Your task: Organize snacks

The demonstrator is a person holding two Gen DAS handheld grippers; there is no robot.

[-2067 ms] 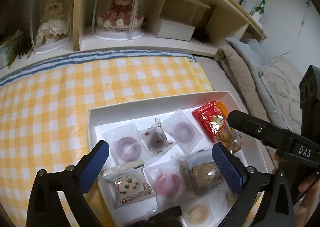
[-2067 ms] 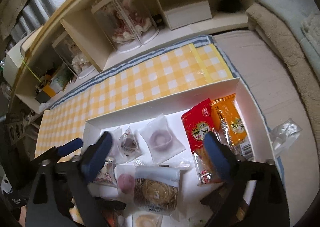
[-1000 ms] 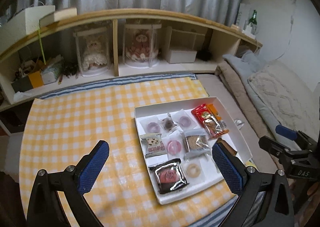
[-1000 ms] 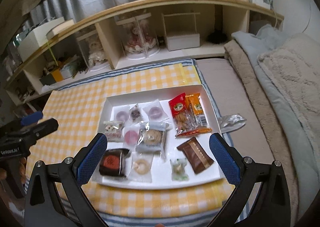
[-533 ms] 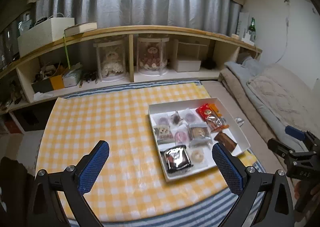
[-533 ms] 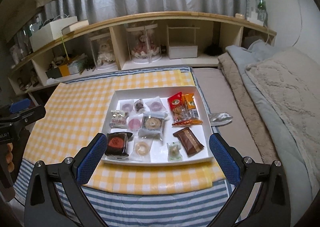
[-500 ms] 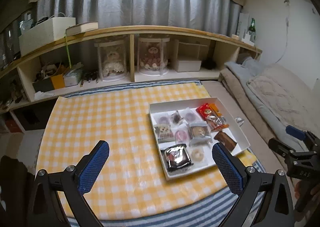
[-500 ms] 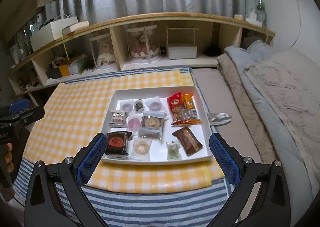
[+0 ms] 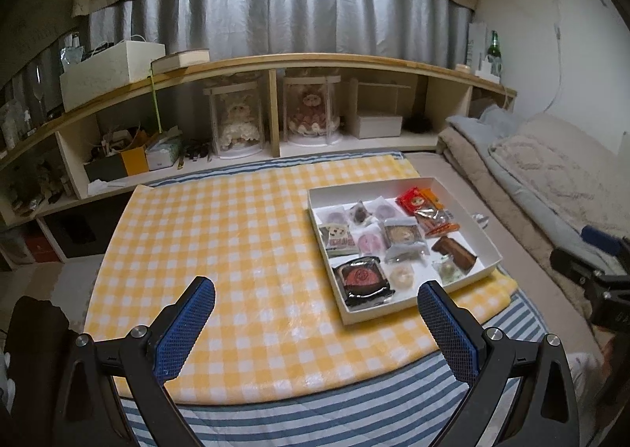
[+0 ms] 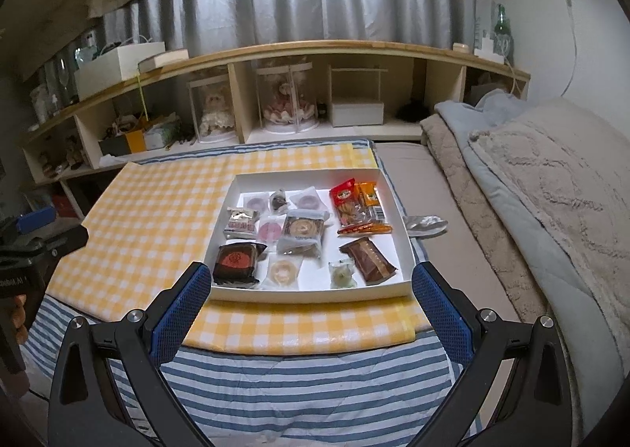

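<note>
- Your left hand-held gripper (image 9: pixel 315 313) is spread wide with nothing between its blue pads; it hangs above the near part of the yellow checked cloth (image 9: pixel 220 234), well back from the snacks.
- Your right hand-held gripper (image 10: pixel 311 299) is also wide open and empty, held over the striped blanket (image 10: pixel 299 380) at the near edge, just short of the white tray (image 10: pixel 315 294).
- The tray lies on the checked cloth, toward its right end as you see it from the left wrist (image 9: pixel 409 313).
- Inside the tray, all the snacks lie flat: a dark packet with a red round label (image 10: pixel 236 260) at the near left corner, a pale ring biscuit (image 10: pixel 282 270) beside it, a small green sweet (image 10: pixel 341 273), and a brown bar (image 10: pixel 368 259) toward the near right.
- Farther back sit a red packet (image 10: pixel 346 200) and an orange packet (image 10: pixel 369 198), touching, by the right wall.
- A crumpled silver wrapper (image 10: pixel 426 224) lies outside the tray, just to its right.
- A wooden shelf (image 10: pixel 275 49) runs along the back.
</note>
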